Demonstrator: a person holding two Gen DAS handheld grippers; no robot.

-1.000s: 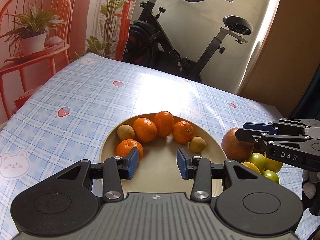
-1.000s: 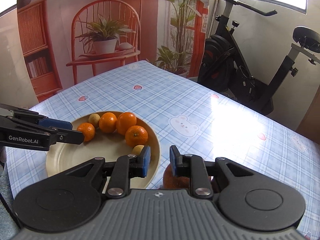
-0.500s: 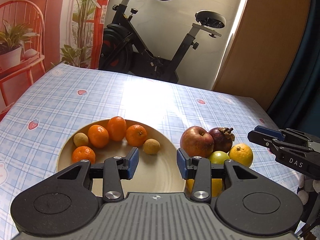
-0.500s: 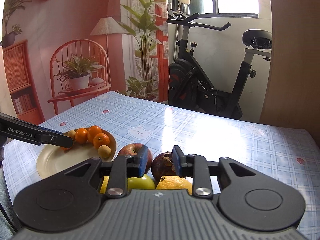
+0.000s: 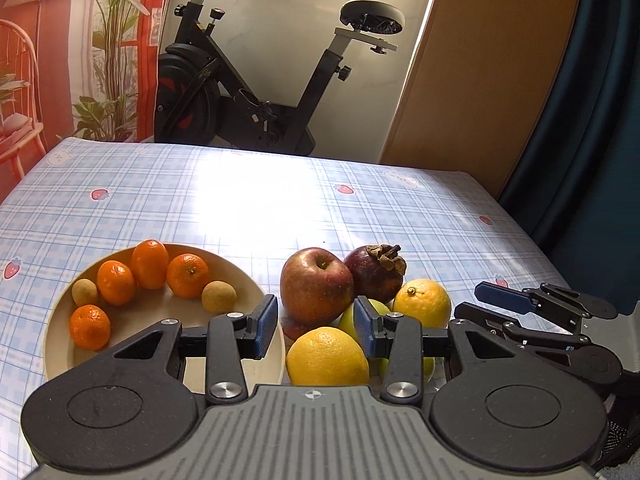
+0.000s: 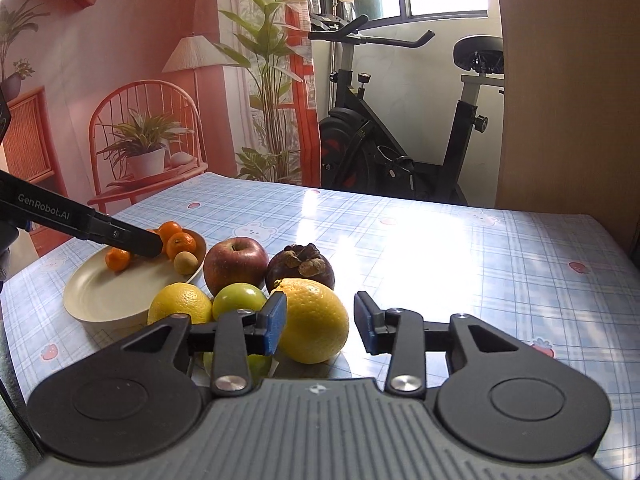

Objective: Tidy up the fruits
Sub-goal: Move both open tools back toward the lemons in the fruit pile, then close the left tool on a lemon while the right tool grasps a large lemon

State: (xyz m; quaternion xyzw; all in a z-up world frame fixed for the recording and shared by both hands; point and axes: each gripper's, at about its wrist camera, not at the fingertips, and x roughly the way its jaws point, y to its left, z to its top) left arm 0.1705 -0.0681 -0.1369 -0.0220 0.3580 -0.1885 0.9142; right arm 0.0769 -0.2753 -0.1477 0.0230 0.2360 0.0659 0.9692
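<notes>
A cream plate (image 5: pixel 60 344) (image 6: pixel 104 292) holds several small oranges (image 5: pixel 116 282) and two small brown fruits (image 5: pixel 219 297). To its right lies a pile: a red apple (image 5: pixel 316 286) (image 6: pixel 236 266), a dark mangosteen (image 5: pixel 374 270) (image 6: pixel 300 268), yellow citrus (image 5: pixel 326 356) (image 6: pixel 316 320), another yellow citrus (image 5: pixel 422 302) (image 6: pixel 180 304) and green fruit (image 6: pixel 240 294). My left gripper (image 5: pixel 316 330) is open and empty above the pile's near side. My right gripper (image 6: pixel 320 326) is open and empty, just behind the nearest yellow citrus; it also shows in the left wrist view (image 5: pixel 500 300).
The table has a blue checked cloth (image 5: pixel 260 200). An exercise bike (image 5: pixel 248 92) stands beyond the far edge, with a wooden panel (image 5: pixel 480 80) to the right. The table's right edge (image 6: pixel 624 248) is near the fruit pile.
Both grippers have swung right from the plate to the fruit pile. The right gripper's jaws have opened wider. Nothing was picked up.
</notes>
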